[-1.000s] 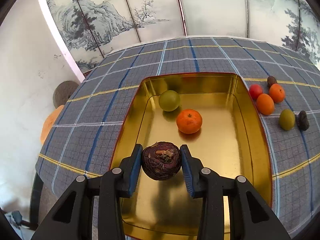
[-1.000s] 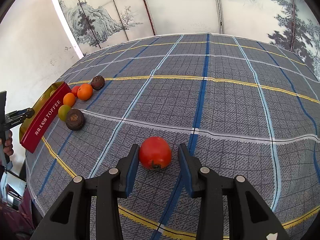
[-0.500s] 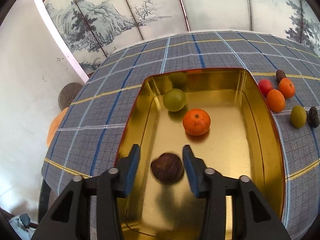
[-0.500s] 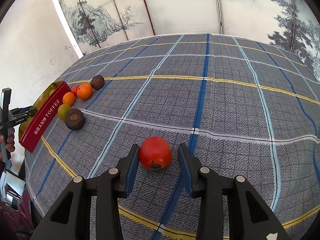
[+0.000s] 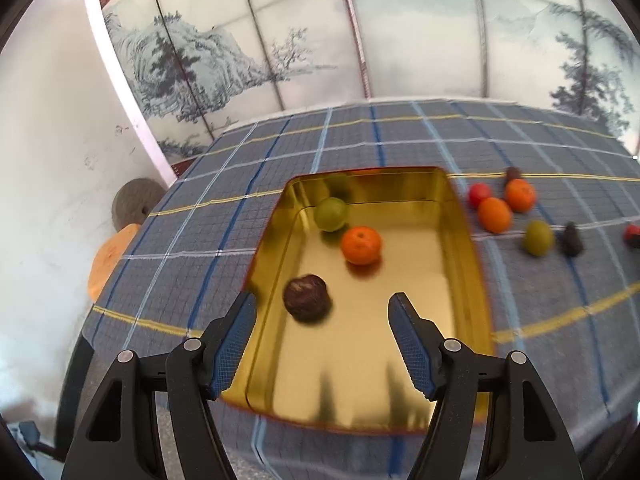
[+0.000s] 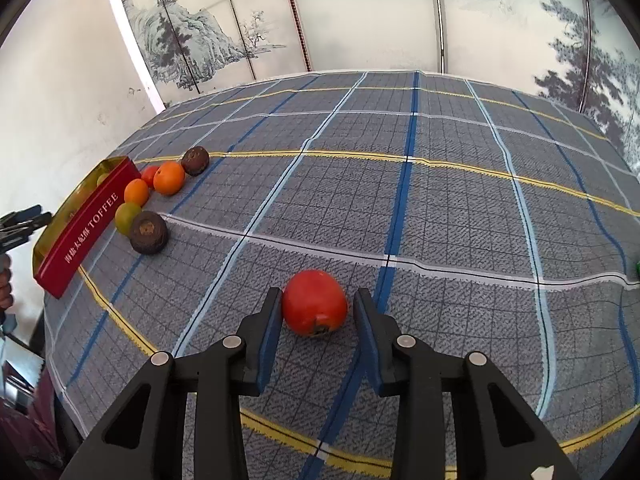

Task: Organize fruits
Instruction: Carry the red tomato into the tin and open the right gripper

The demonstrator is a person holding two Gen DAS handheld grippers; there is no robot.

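A gold tin (image 5: 466,240) holds a green fruit (image 5: 330,214), an orange (image 5: 361,245) and a dark purple fruit (image 5: 307,298). My left gripper (image 5: 322,298) hovers over the tin's near end, its jaws opening with nothing between them; the dark fruit lies on the tin floor beyond. On the checked cloth, my right gripper (image 6: 317,294) has a red fruit (image 6: 314,302) between its closing jaws. The left pad touches it, and a thin gap shows at the right pad. Several fruits (image 6: 149,232) line the tin's red outer wall (image 6: 86,232).
The row beside the tin includes oranges (image 5: 495,215), a green fruit (image 5: 539,238) and a dark one (image 5: 572,234). A stone disc (image 5: 136,208) sits past the table's left edge. A painted screen stands behind. A person's hand (image 6: 4,280) is at the far left.
My left gripper let go of the dark purple fruit, which now lies in the tin, then opened wider and drew back and up. My right jaws narrowed slightly around the red fruit.
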